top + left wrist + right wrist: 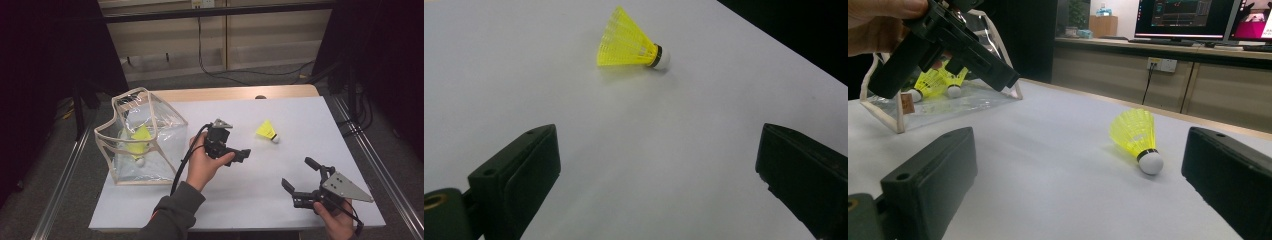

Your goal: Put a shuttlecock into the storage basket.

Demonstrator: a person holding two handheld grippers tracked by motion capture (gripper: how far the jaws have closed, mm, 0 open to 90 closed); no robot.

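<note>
A yellow shuttlecock (267,131) with a white cork lies on its side on the white table top (250,200). My left gripper (235,141) is held just left of it, open and empty, pointing toward it. In the left gripper view the shuttlecock (629,42) lies well ahead of the spread jaws of the left gripper (658,145). My right gripper (298,173) hovers open and empty near the front right. Its view puts the shuttlecock (1135,132) ahead, slightly right of centre, beyond the right gripper (1080,145).
A clear plastic bag (165,137) with beige trim stands open at the table's left, with yellow shuttlecocks (137,142) inside, also seen in the bag (968,102) in the right gripper view. Cables run on the floor behind the table.
</note>
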